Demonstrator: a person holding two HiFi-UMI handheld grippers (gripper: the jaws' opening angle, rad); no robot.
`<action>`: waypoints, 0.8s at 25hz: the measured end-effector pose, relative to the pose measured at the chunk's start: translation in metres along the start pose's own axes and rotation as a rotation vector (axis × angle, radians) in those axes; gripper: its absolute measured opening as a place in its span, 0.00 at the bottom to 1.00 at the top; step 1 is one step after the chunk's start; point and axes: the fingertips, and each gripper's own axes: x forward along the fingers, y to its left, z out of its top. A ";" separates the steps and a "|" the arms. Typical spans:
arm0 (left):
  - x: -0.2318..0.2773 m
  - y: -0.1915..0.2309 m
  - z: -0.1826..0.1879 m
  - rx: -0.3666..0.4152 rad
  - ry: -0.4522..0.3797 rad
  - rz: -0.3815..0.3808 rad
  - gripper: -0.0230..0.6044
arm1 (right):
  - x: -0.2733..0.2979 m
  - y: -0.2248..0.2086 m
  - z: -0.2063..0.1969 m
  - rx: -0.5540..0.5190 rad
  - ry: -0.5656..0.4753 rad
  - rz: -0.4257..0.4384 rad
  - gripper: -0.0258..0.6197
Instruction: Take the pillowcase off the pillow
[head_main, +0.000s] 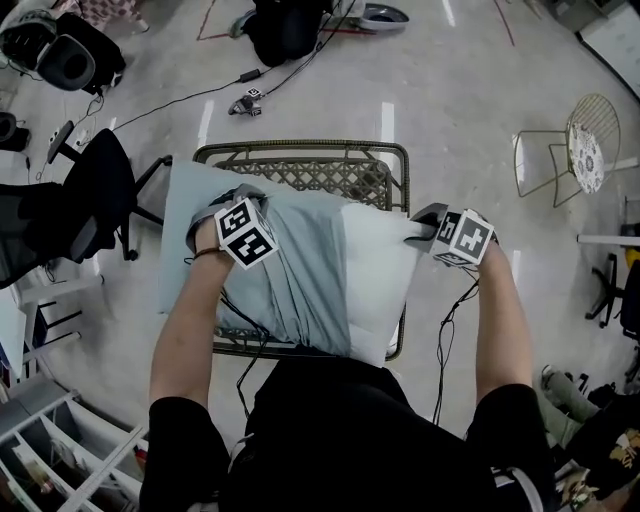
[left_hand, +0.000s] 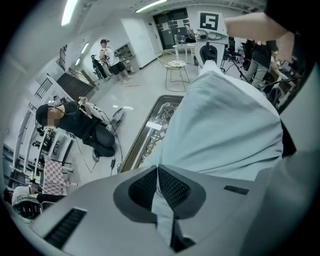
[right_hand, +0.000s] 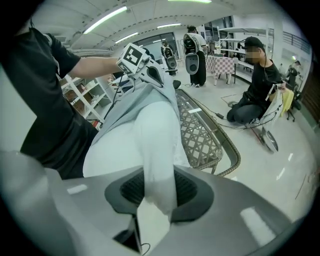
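Head view first: the pillow (head_main: 378, 270) lies across the wicker bench (head_main: 300, 147), its white right end bare and reaching past the bench's right edge. The blue-grey pillowcase (head_main: 290, 275) is still on the left half and hangs over the left edge. So it's about halfway off, by my reckoning. The left gripper (head_main: 212, 218) sits on the cloth side and the right gripper (head_main: 420, 230) on the white end.

Left gripper view: the jaws are pressed nearly together with a thin fold of pillowcase pinched between the pads, and the cloth runs taut away from them.

Right gripper view: the jaws are narrow, clamped on a thick bunch of the white pillow, which bulges up out of the pinch towards the far gripper.

This is the stripping pull. The right pinch should hold firm as the anchor. The left should draw outward along the pillow's length towards the bench's left edge. It should grip cloth only, since catching the filling would drag the pillow along.
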 end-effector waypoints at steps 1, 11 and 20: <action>-0.002 0.002 -0.004 -0.012 -0.001 0.006 0.05 | -0.001 -0.005 0.002 -0.004 -0.006 -0.014 0.23; -0.005 -0.011 -0.005 -0.144 -0.063 0.095 0.14 | 0.018 -0.065 0.021 -0.014 0.071 -0.543 0.36; -0.044 -0.100 -0.014 -0.237 -0.222 -0.013 0.17 | 0.031 0.062 0.017 0.096 -0.094 -0.457 0.39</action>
